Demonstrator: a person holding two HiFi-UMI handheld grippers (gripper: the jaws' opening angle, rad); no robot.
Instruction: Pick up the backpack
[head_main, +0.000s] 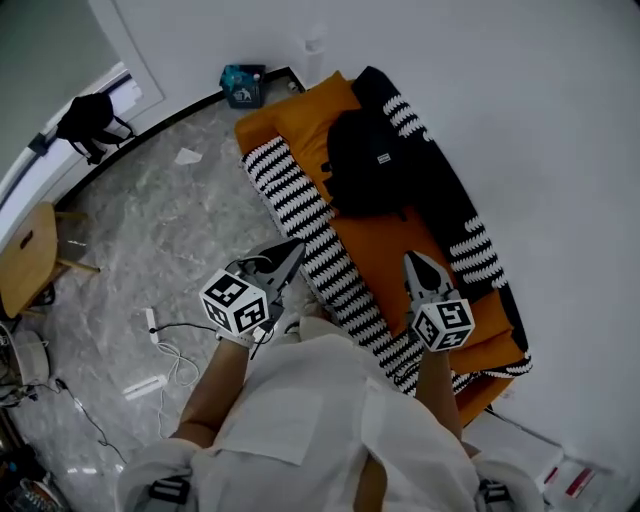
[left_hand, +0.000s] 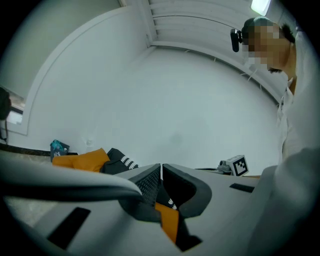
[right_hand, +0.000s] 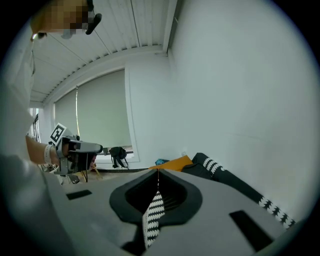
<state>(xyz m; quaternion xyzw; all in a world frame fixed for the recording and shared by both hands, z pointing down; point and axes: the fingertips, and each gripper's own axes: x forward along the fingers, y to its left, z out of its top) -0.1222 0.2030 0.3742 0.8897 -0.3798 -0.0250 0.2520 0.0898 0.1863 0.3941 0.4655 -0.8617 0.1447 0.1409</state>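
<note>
A black backpack (head_main: 368, 160) lies flat on the orange couch (head_main: 390, 250), towards its far end, beside a black throw with white marks (head_main: 455, 215). My left gripper (head_main: 297, 246) hangs shut and empty over the couch's black-and-white striped edge (head_main: 330, 265), short of the backpack. Over the orange seat my right gripper (head_main: 411, 258) is also shut, holding nothing, nearer the backpack's lower edge. In the left gripper view the jaws (left_hand: 161, 166) meet tip to tip; in the right gripper view the jaws (right_hand: 158, 171) are likewise closed. The backpack is hidden behind the jaws in both gripper views.
A second black bag (head_main: 88, 118) sits by the window at the far left. A teal box (head_main: 243, 85) stands in the corner by the couch's end. A wooden chair (head_main: 30, 260) and white cables with a power strip (head_main: 160, 345) are on the marble floor at left. A white wall runs behind the couch.
</note>
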